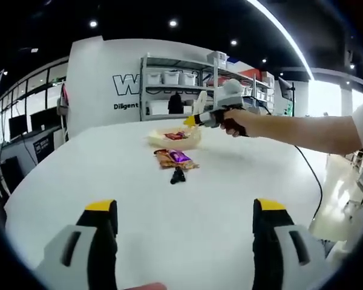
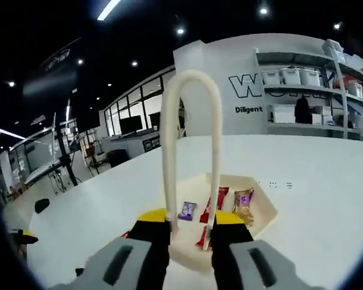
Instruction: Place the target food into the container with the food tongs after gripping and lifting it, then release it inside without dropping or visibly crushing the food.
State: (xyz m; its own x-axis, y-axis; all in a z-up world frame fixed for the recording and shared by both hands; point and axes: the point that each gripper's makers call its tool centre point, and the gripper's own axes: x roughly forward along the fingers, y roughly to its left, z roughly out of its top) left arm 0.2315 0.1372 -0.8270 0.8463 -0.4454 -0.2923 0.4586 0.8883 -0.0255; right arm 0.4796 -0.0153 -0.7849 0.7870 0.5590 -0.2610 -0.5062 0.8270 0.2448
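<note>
the right gripper (image 2: 190, 229) is clamped on the cream food tongs (image 2: 190, 151), their loop up and tips down over the shallow cream container (image 2: 263, 208), so a snack can drop inside. the left gripper (image 1: 184, 220) hangs wide open and empty. wrapped snack bars (image 1: 176, 158), glossy orange and purple, lie on the white table (image 1: 109, 175) just beside the container.

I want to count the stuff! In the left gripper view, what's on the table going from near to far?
Small black object → snack packets → container → right hand-held gripper above it.
</note>
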